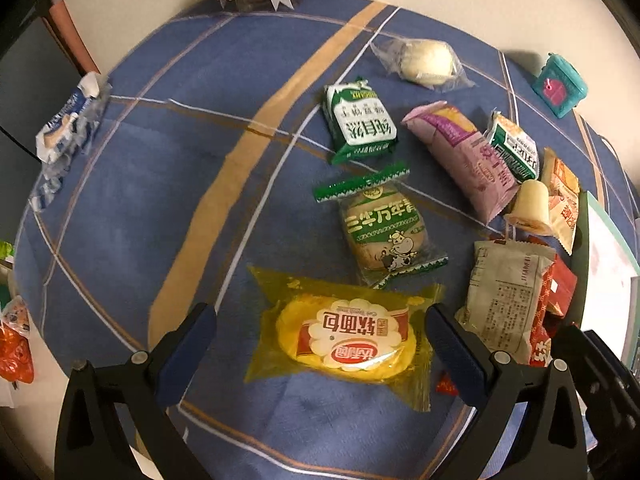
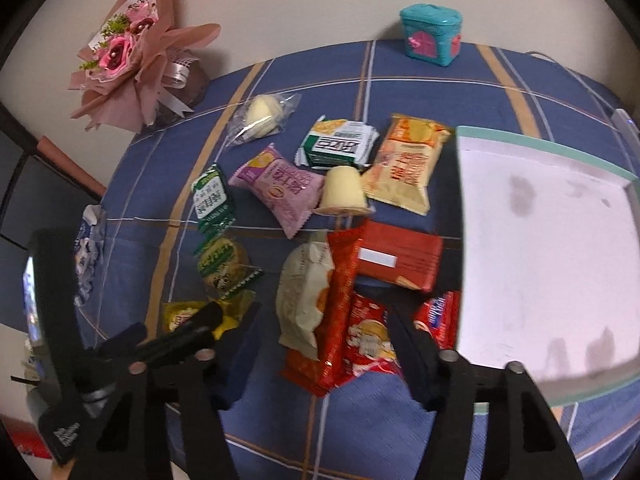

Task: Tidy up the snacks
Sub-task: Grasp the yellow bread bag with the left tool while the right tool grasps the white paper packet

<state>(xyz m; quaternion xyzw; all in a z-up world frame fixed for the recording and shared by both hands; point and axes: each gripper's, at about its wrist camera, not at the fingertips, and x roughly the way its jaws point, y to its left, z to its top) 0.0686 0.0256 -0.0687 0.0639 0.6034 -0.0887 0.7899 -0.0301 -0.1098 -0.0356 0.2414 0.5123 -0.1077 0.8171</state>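
Snack packets lie scattered on a blue plaid tablecloth (image 1: pixel 192 168). My left gripper (image 1: pixel 320 332) is open, its fingers on either side of a yellow soft-bread packet (image 1: pixel 344 340), just above it. A green cow-biscuit packet (image 1: pixel 380 228) lies beyond. My right gripper (image 2: pixel 320 328) is open above a pile of red packets (image 2: pixel 360 340) and a white bread packet (image 2: pixel 304 296). A white tray (image 2: pixel 548 248) with a teal rim sits to its right, with nothing in it. The left gripper (image 2: pixel 188 332) shows at the right wrist view's lower left.
Further back lie a purple packet (image 2: pixel 280 188), green packets (image 2: pixel 336 144), an orange packet (image 2: pixel 408 160), a jelly cup (image 2: pixel 344 192) and a clear-wrapped bun (image 2: pixel 260 114). A teal tin (image 2: pixel 432 34) and a pink bouquet (image 2: pixel 128 52) stand at the back. A blue-white wrapper (image 1: pixel 68 124) lies far left.
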